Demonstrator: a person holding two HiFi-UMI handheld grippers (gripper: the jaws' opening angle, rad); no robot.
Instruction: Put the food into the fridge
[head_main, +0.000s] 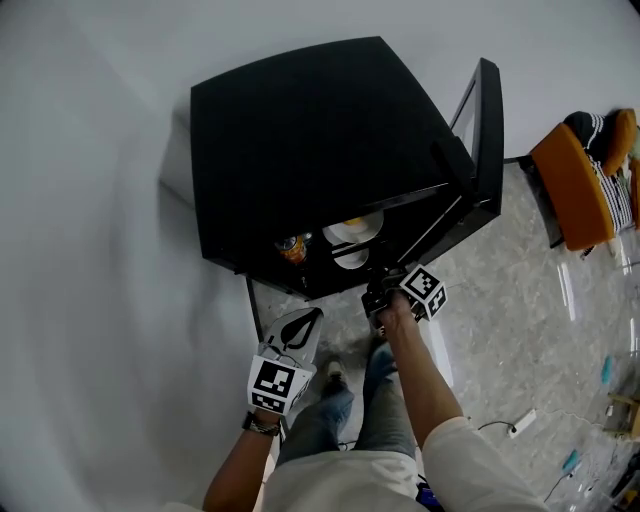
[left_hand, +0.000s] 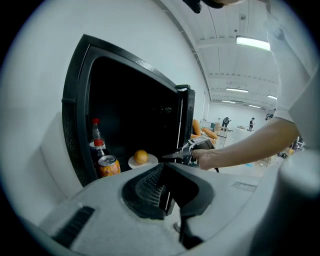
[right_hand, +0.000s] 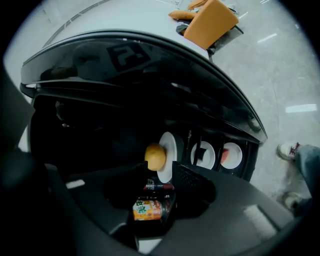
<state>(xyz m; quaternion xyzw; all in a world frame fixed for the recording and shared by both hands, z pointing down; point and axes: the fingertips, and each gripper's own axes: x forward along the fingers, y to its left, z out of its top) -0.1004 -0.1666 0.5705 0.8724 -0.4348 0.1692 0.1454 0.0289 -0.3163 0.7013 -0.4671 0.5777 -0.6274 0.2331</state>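
Note:
The black mini fridge (head_main: 330, 150) stands with its door (head_main: 487, 140) swung open to the right. Inside it an orange (right_hand: 155, 156) rests on a white plate (right_hand: 167, 150), beside an orange drink can (right_hand: 146, 210) and a red-capped bottle (left_hand: 95, 131). My right gripper (head_main: 377, 293) hovers at the fridge opening with its jaws open and nothing between them; the can and bottle show beyond them. My left gripper (head_main: 303, 322) hangs lower and to the left, outside the fridge, shut and empty. From the left gripper view, the orange (left_hand: 141, 156) and can (left_hand: 108, 166) sit near the front.
Two more white plates (right_hand: 202, 154) stand to the right of the orange, one with something red on it. A white wall runs along the left. An orange chair (head_main: 575, 185) is at the far right, a power strip (head_main: 522, 423) lies on the floor, and the person's legs (head_main: 335, 400) are below.

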